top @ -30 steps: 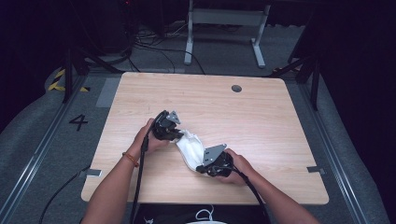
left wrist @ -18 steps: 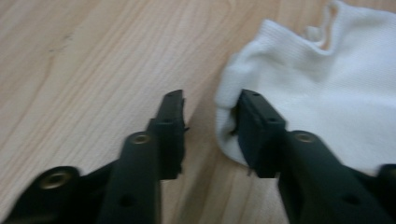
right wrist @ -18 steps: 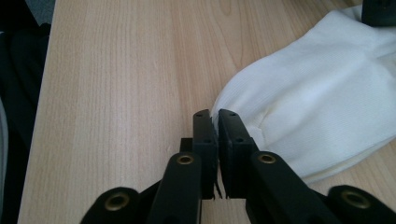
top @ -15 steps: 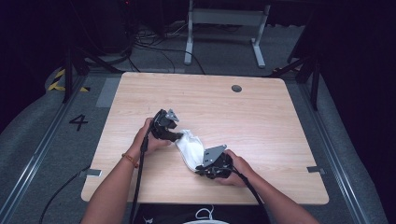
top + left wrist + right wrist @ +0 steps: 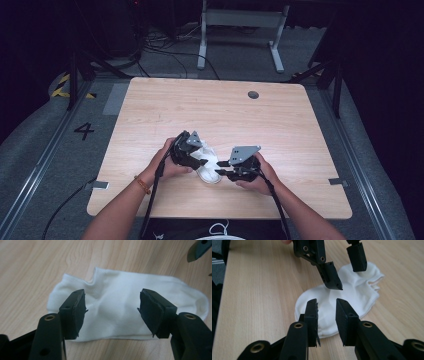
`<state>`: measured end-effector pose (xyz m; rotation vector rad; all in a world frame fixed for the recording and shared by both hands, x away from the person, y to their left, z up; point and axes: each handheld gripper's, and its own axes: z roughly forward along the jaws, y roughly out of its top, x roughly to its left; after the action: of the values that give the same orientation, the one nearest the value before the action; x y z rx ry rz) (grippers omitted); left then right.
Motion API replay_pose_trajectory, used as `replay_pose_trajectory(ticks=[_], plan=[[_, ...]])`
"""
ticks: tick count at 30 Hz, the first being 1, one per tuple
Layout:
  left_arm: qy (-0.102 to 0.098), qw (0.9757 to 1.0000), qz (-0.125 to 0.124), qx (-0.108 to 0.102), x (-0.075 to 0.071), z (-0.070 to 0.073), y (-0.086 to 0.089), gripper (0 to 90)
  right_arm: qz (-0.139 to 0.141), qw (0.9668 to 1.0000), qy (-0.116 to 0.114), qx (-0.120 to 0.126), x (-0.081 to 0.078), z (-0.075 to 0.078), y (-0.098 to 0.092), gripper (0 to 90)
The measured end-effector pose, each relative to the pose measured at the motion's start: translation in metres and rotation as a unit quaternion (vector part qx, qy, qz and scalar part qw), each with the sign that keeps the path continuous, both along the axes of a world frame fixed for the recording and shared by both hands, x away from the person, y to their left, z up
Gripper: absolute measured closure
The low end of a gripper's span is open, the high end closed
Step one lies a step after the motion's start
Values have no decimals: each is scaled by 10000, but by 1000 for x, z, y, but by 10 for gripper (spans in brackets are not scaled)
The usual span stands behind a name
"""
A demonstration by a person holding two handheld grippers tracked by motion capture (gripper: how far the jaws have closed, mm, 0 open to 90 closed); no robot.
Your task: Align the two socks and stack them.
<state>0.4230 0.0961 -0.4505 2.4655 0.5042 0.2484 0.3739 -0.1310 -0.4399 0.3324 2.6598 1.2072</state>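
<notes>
Sock [image 5: 120, 312] lies flat on table [image 5: 300, 130] between two parted hand-held grippers.

A light wooden table [image 5: 300, 120] stands on grey carpet [image 5: 55, 165] in a dark room.

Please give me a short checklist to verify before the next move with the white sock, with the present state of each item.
1. White sock lies flat on the table: ok.
2. Left hand-held gripper is open after its jaws have just been opening, nothing pinched: ok.
3. Right hand-held gripper is open after its jaws have just been opening, sock below and free: ok.
4. The two grippers stand apart, not touching: ok.
5. Sock well away from the table edge: ok.
6. Whether a second sock lies under this one: cannot tell.
</notes>
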Motion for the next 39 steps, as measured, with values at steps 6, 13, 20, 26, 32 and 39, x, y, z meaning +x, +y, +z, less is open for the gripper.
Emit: replay_pose_trajectory(ticks=[6, 13, 20, 26, 32, 39], plan=[[74, 9998, -41, 161, 3, -11, 2, 380, 178, 9989, 86, -425, 0, -18, 10, 729], [141, 9999, -45, 83, 1, -13, 2, 378, 379, 9963, 227, -736, -4, -28, 9, 712], [201, 9994, -281, 35, -4, -13, -5, 377, 288, 9992, 161, -221, -7, -12, -3, 711], [76, 9983, -574, -55, -12, -16, -14, 378, 257, 9989, 63, -375, -9, -16, 2, 719], [133, 9979, -623, -121, -10, -17, -14, 371, 393, 9973, 312, -539, -11, -26, 2, 716], [179, 9967, -713, -336, -12, -21, -18, 361, 574, 9952, 398, -690, -17, -25, 2, 713]])
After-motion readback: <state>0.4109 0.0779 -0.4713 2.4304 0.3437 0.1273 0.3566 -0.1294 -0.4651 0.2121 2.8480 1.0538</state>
